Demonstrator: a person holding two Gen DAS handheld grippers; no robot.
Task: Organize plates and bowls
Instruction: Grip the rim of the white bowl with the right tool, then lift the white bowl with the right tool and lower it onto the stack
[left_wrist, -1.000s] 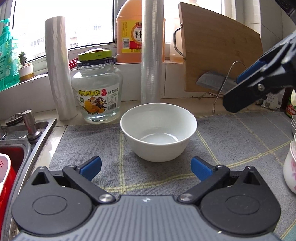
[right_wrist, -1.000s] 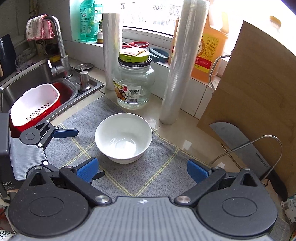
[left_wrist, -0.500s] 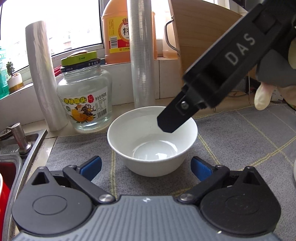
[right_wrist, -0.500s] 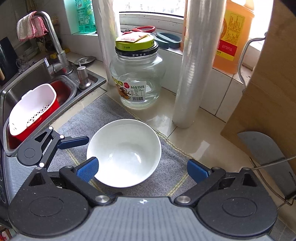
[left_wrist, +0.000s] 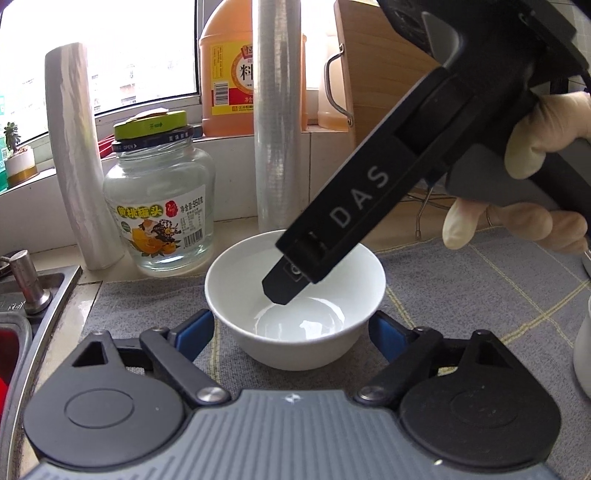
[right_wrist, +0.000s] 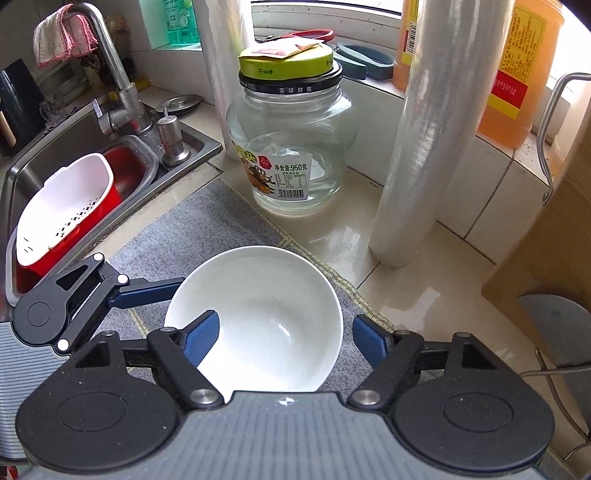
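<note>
On the grey checked mat (right_wrist: 221, 229) beside the sink (right_wrist: 77, 147) stands an empty white bowl (left_wrist: 295, 306). Both grippers are closing on it: the left gripper (left_wrist: 291, 332) has a blue pad at each side of the bowl's wall, though contact is hard to judge; the right gripper (right_wrist: 286, 332) straddles the rim, one finger inside, one outside, not yet pinching. Behind, a lidded glass jar (right_wrist: 291, 147) looks nearly empty. A white colander (right_wrist: 62, 210) sits in a red basin, half cut off

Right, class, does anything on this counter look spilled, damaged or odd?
Nothing spilled or broken. The white bowl sits upright on the grey mat. Oddly, left gripper and right gripper are both closing on it, one right finger inside its rim.
</note>
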